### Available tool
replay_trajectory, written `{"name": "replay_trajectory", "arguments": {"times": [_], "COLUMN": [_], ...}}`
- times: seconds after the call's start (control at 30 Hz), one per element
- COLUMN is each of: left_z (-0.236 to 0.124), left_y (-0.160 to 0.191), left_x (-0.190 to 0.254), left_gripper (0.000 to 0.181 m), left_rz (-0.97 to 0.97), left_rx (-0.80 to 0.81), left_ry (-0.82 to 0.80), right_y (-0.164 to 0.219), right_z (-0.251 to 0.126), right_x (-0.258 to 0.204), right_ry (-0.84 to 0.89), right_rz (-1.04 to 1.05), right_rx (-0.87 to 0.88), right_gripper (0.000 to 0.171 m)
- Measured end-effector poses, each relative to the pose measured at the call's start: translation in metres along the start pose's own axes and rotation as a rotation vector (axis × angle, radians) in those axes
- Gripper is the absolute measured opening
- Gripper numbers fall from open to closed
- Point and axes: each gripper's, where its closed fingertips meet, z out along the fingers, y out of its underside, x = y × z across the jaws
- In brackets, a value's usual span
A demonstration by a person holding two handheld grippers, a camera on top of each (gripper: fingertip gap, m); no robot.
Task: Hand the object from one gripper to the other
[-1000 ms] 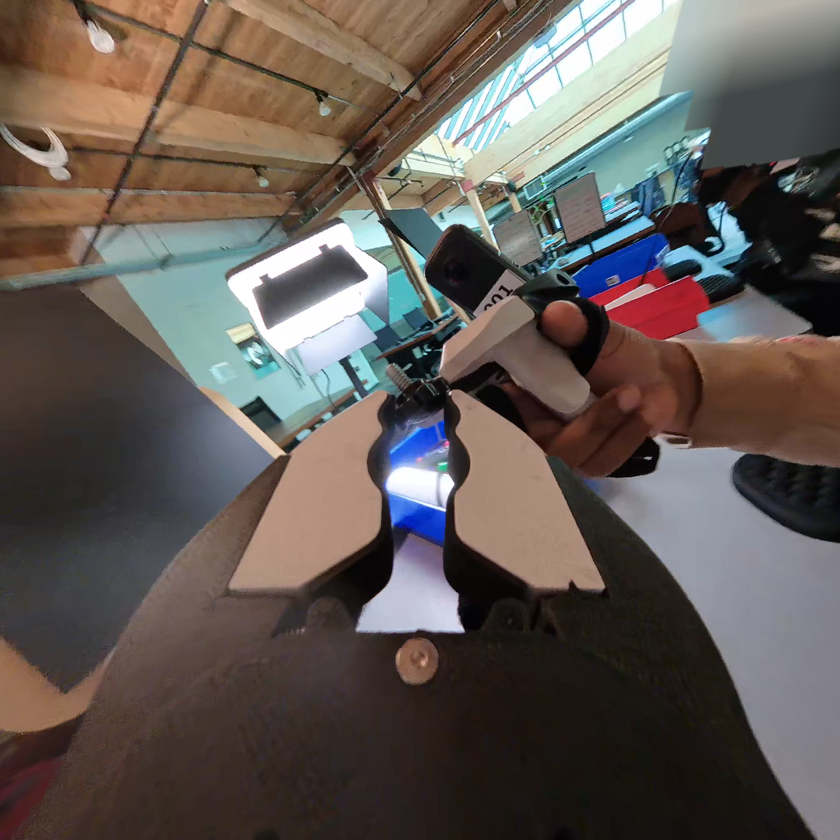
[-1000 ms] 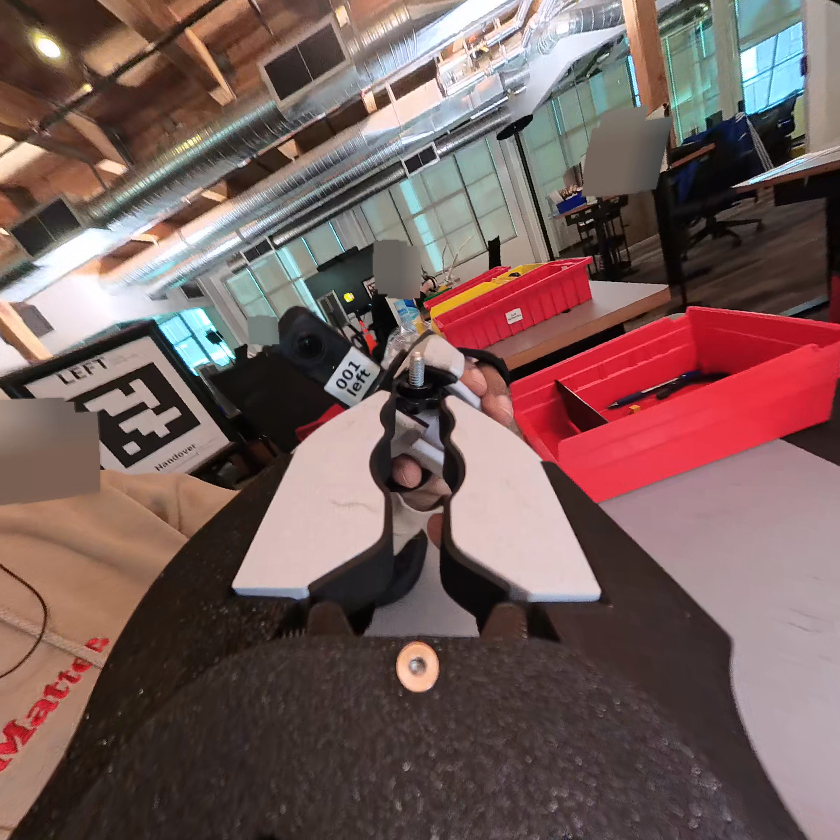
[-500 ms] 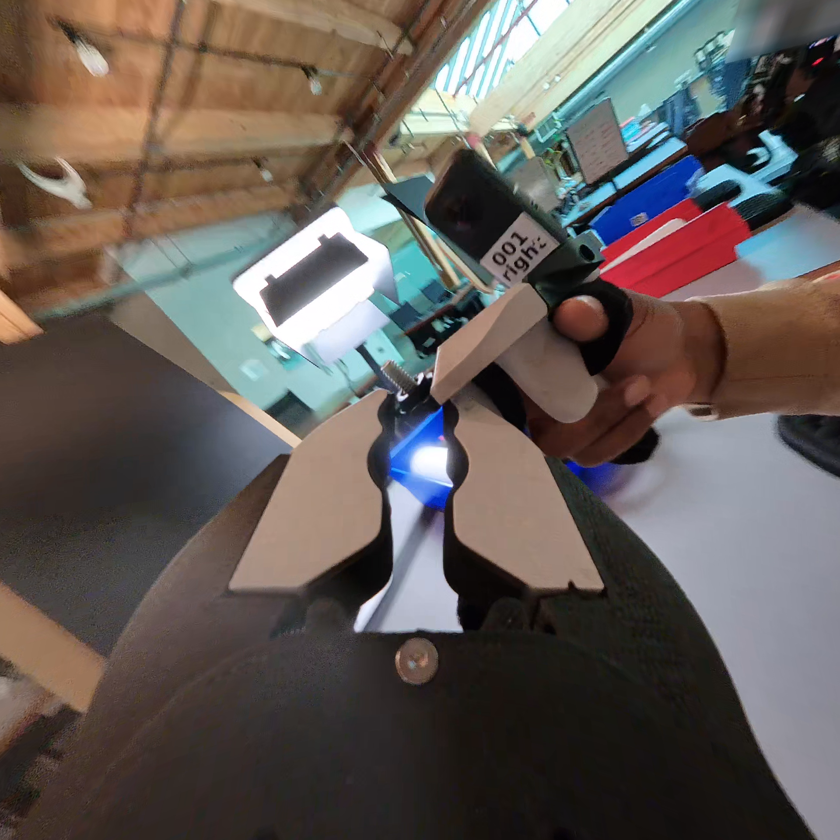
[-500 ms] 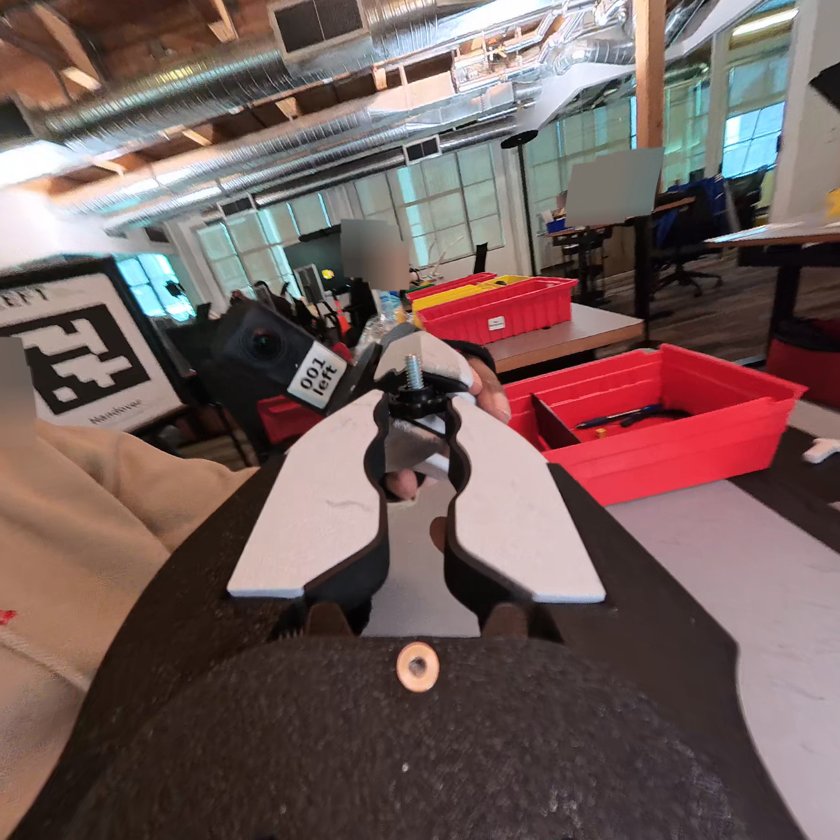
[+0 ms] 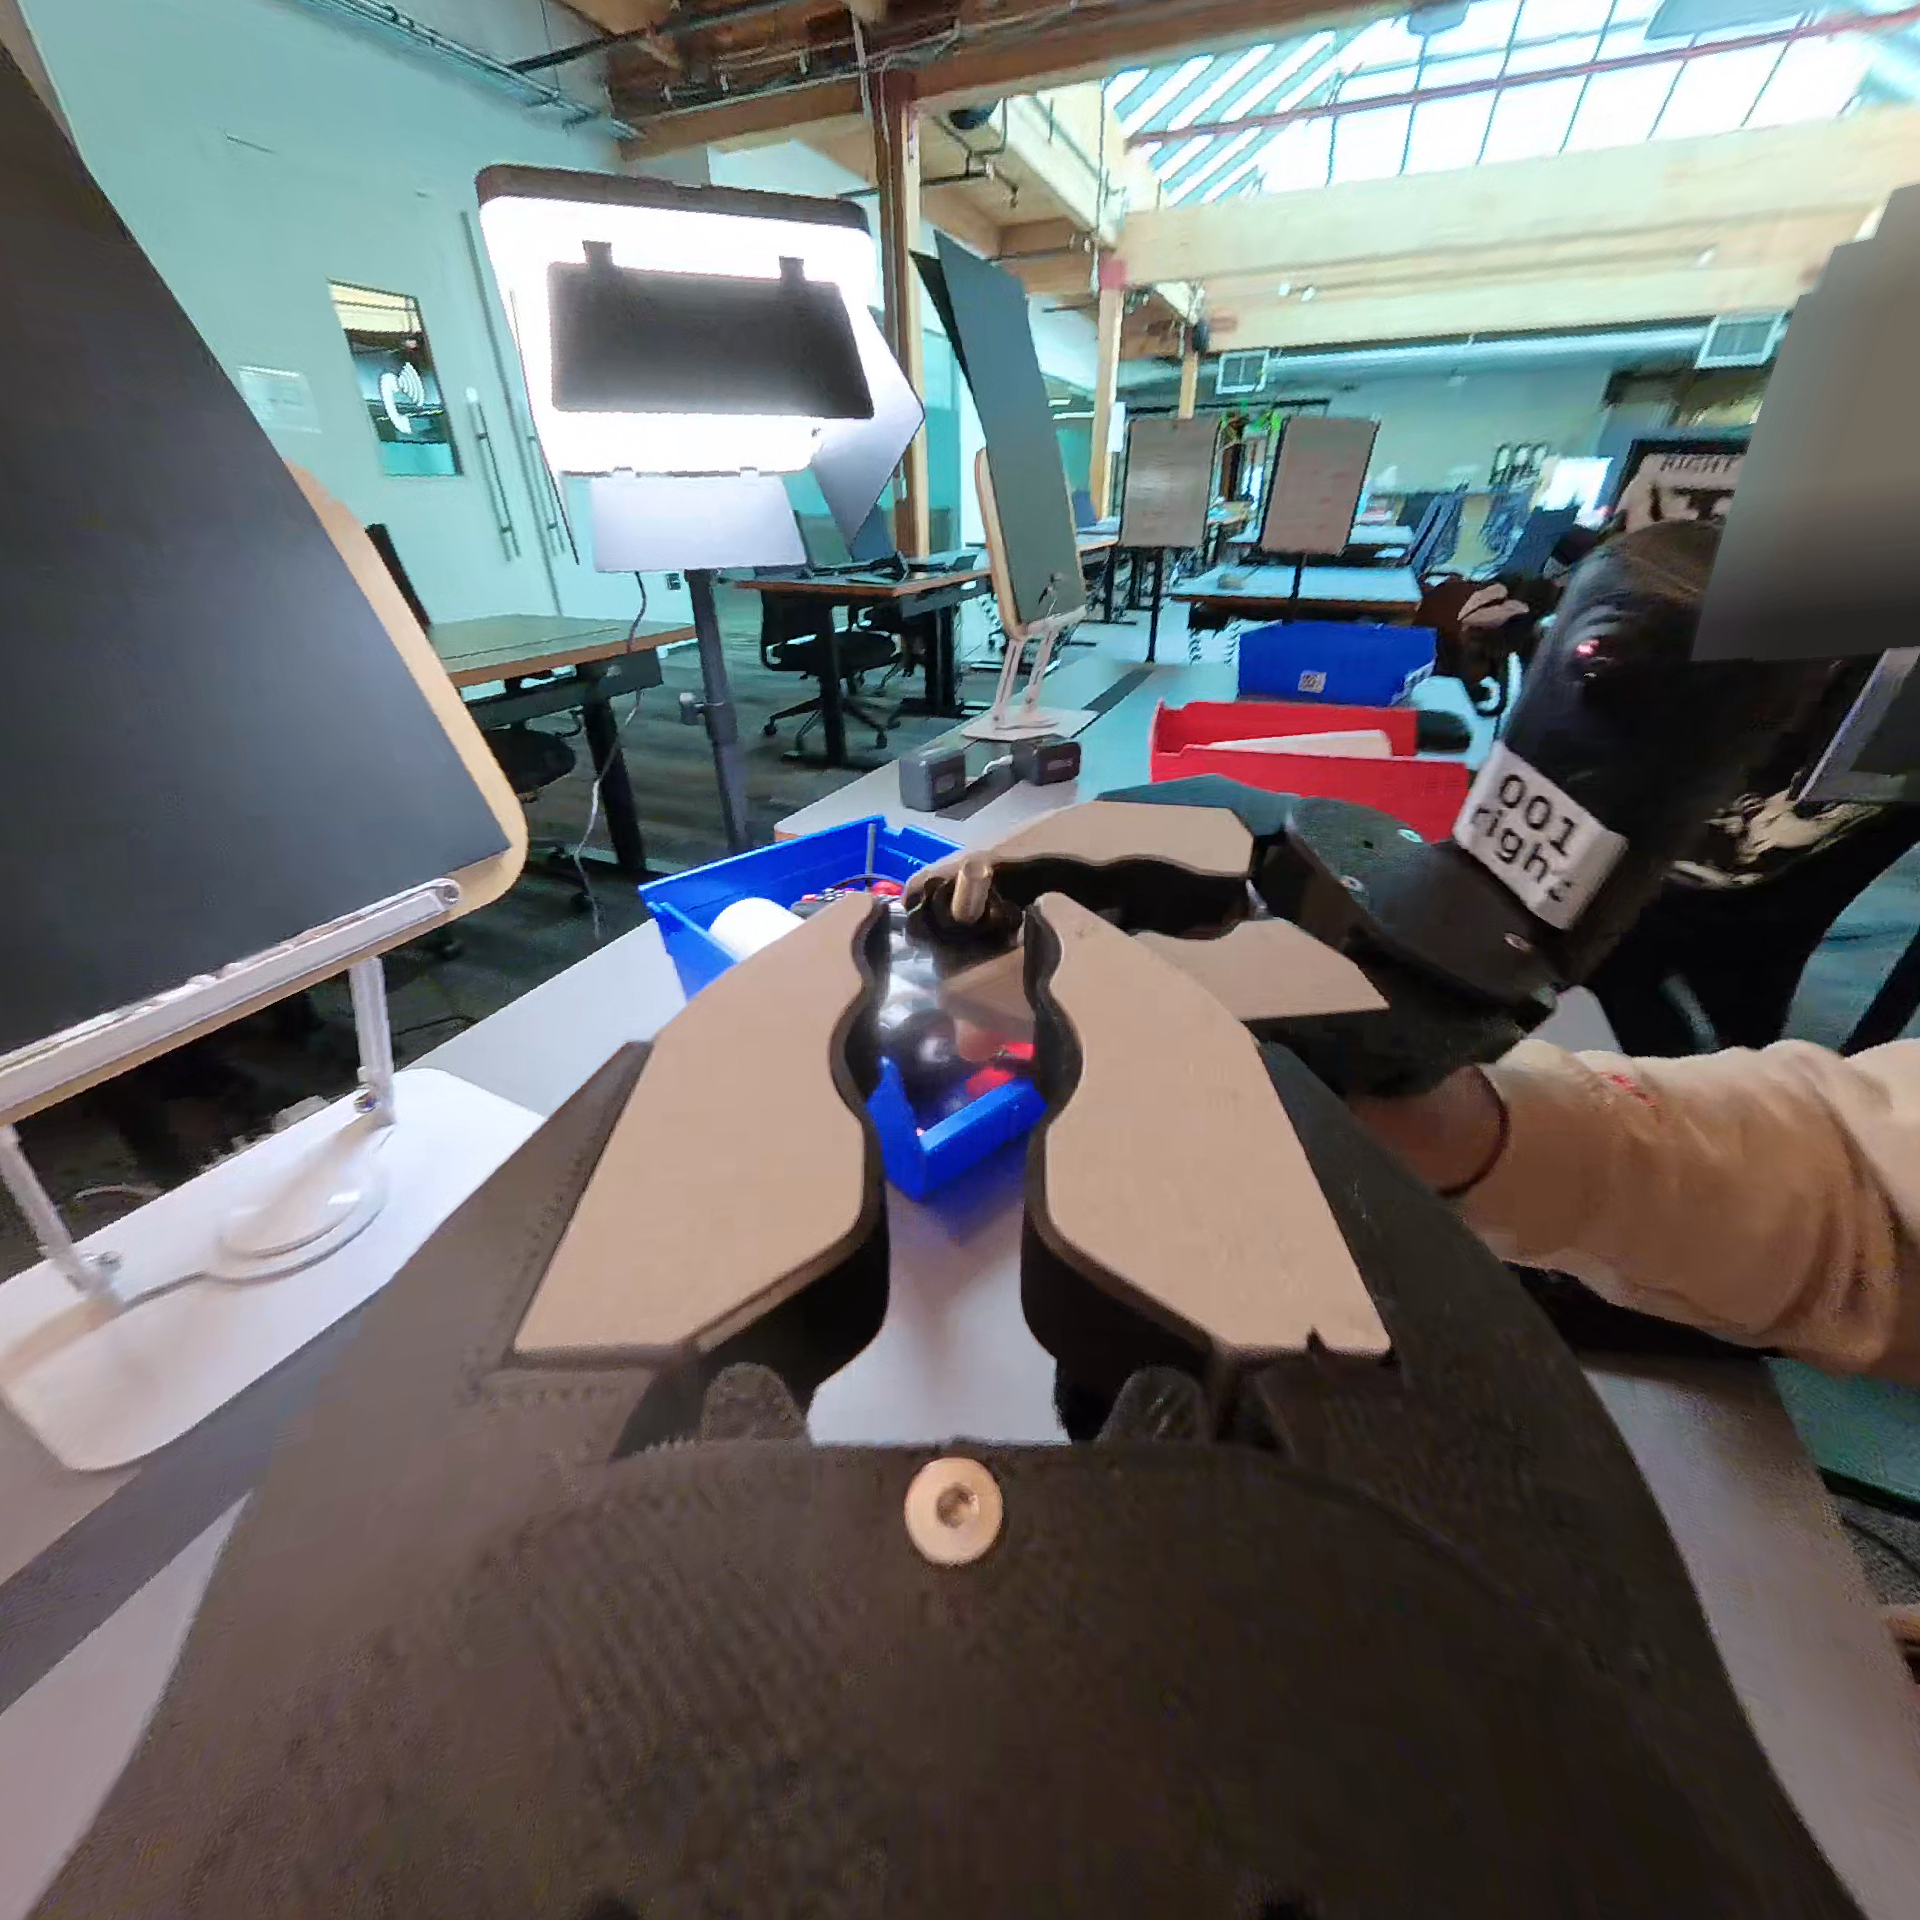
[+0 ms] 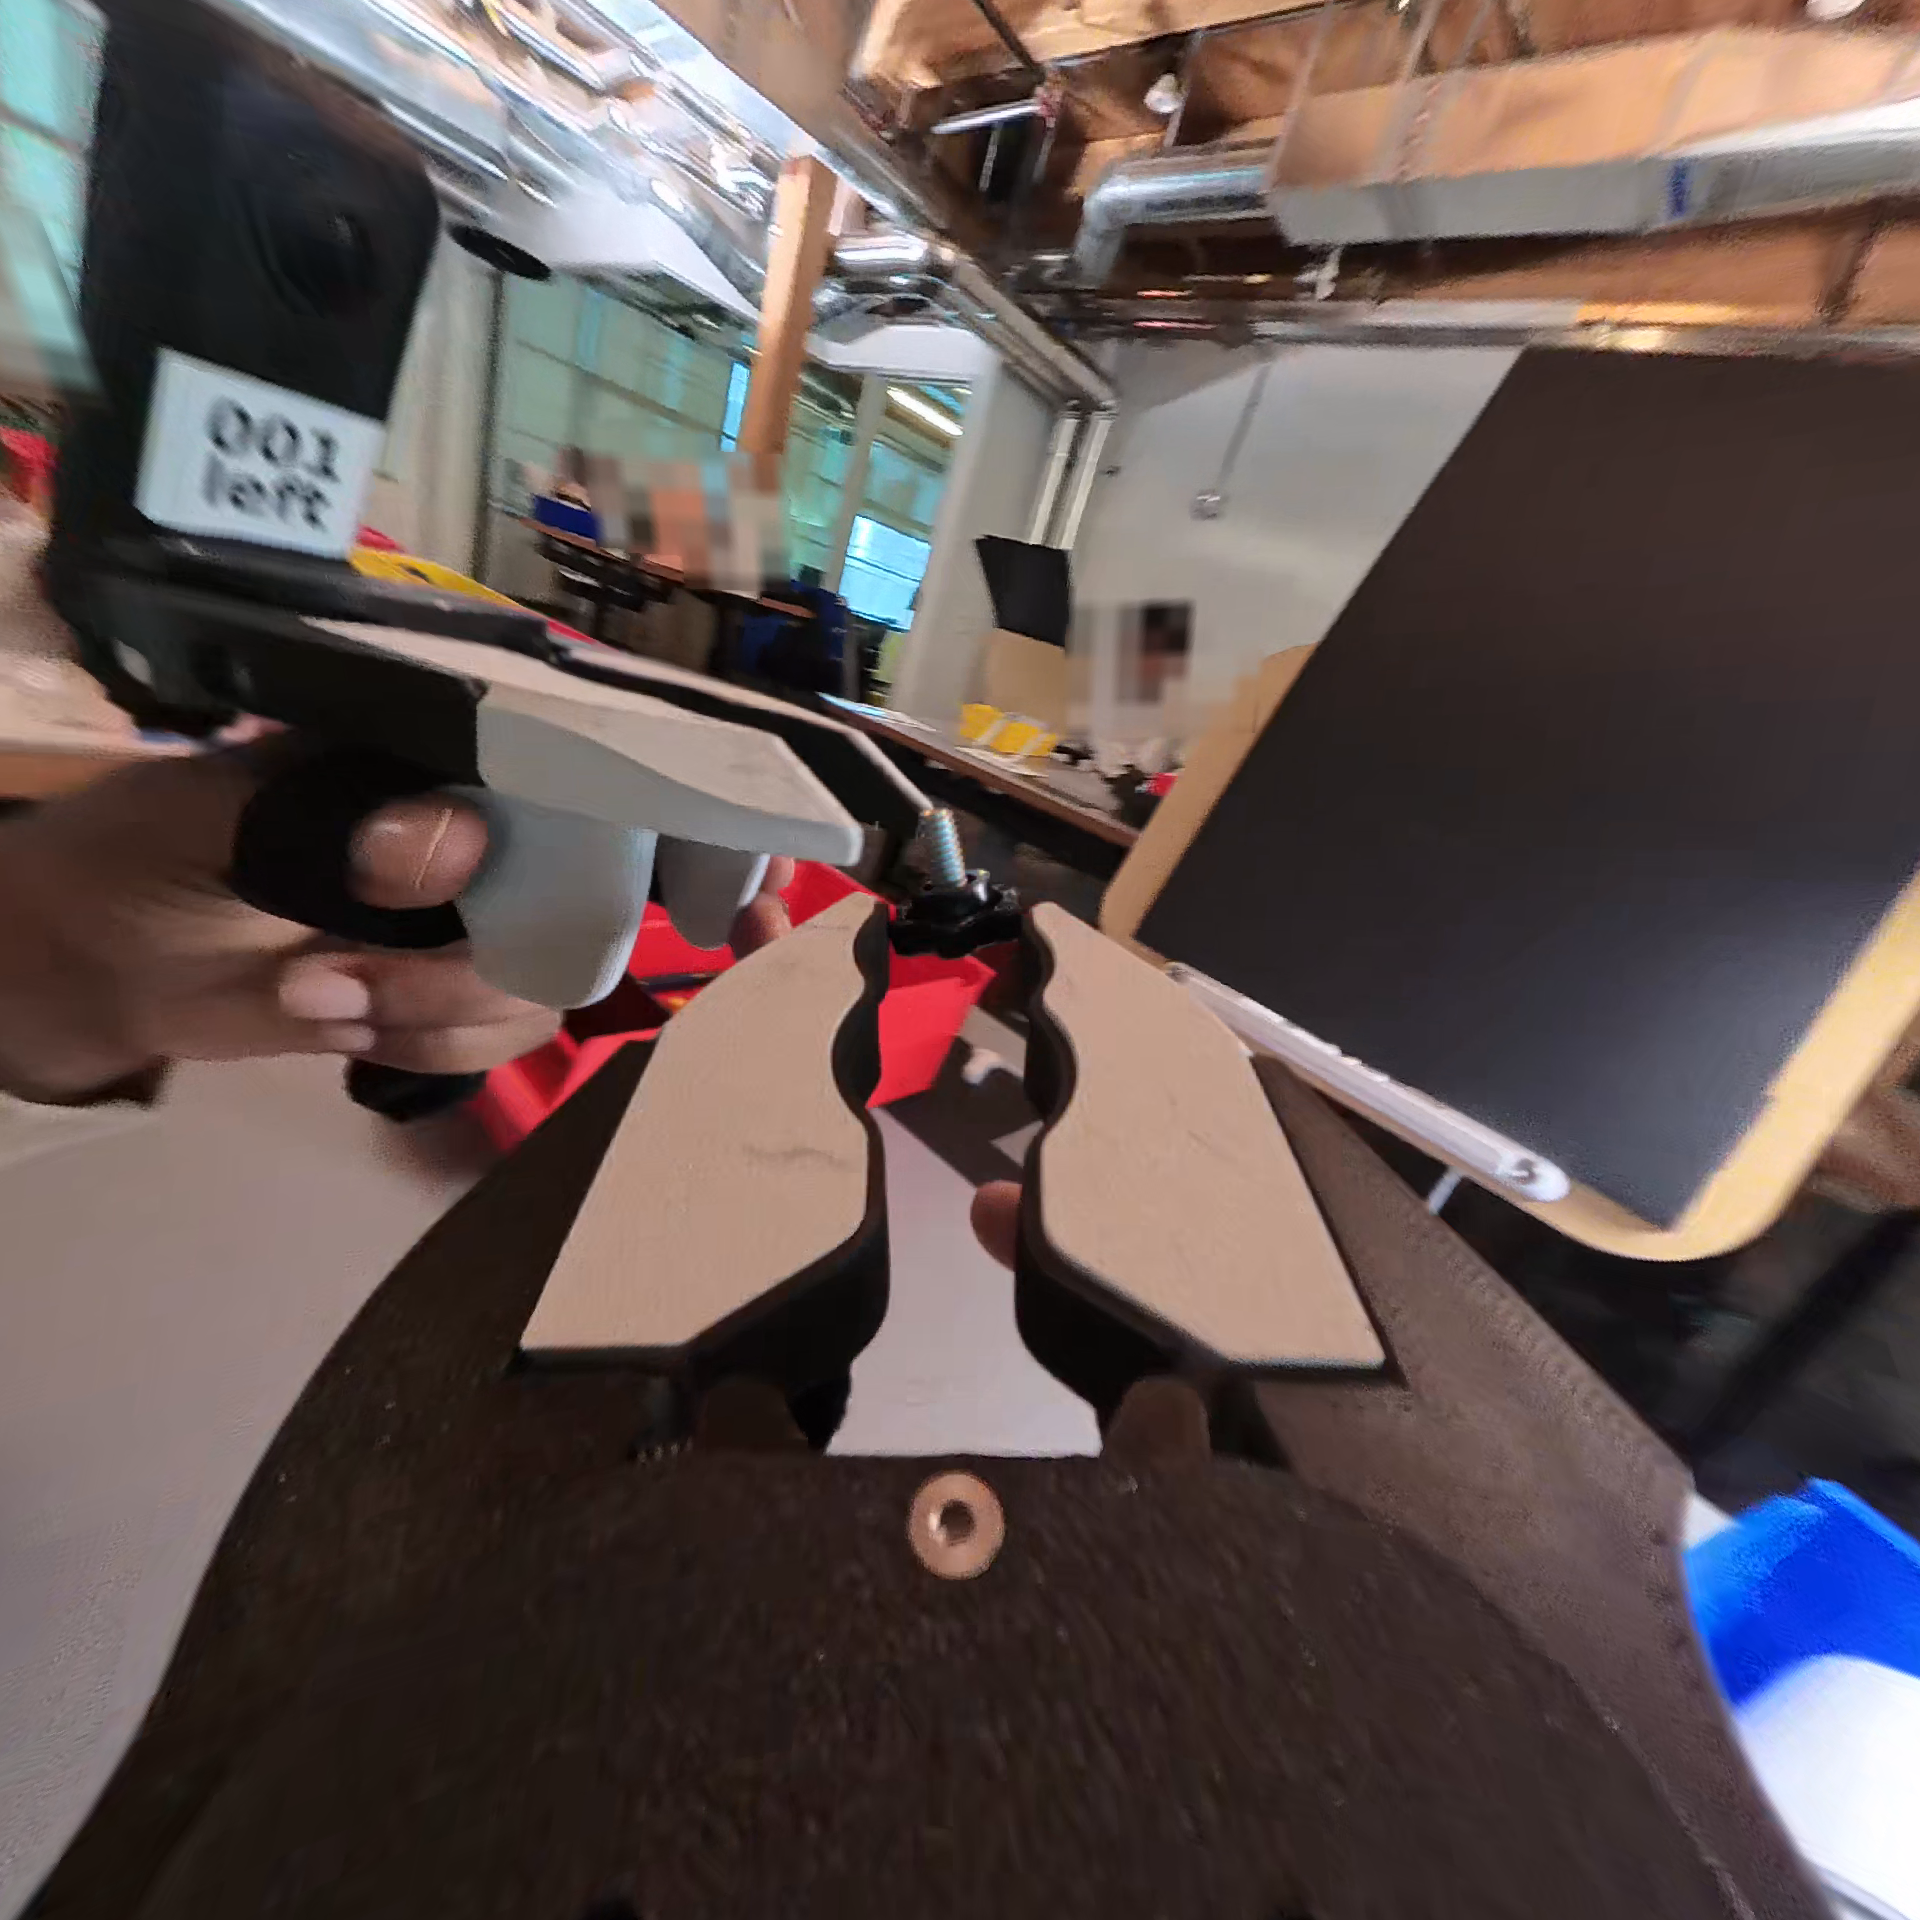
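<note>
Open-plan workshop, timber-beamed ceiling (image 5: 935,62) with exposed silver ductwork (image 6: 1195,197). Skylights (image 5: 1507,94) stood at far right; pale green-white walls (image 5: 260,208) at left. A lit studio light panel (image 5: 696,332) on a stand stood at mid-left. Black boards with plywood edges rested on clear stands: one near left (image 5: 187,623), one farther off (image 5: 1023,457). Wooden desks (image 5: 540,644) and office chairs (image 5: 831,655) stood on dark flooring (image 5: 686,758). Tall windows (image 6: 894,488) were seen at far distance, blurred. The near table (image 5: 540,1039) was pale grey.
</note>
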Motion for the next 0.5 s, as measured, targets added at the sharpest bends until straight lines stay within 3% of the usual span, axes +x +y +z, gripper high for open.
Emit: {"name": "replay_trajectory", "arguments": {"times": [0.23, 0.33, 0.5], "left_z": [0.002, -0.001, -0.01], "left_y": [0.006, -0.001, -0.025], "left_x": [0.003, 0.009, 0.02], "left_gripper": [0.006, 0.006, 0.006], "left_rz": [0.09, 0.098, -0.132], "left_rx": [-0.057, -0.013, 0.211], "left_ry": [-0.024, 0.018, 0.203], "right_y": [0.003, -0.004, -0.034], "right_z": [0.002, -0.001, -0.015], "right_x": [-0.009, -0.011, -0.018], "right_ry": [0.083, 0.073, -0.131], "right_rz": [-0.219, -0.272, -0.063], "right_rx": [-0.023, 0.015, 0.184], "right_gripper": [0.023, 0.023, 0.02]}}
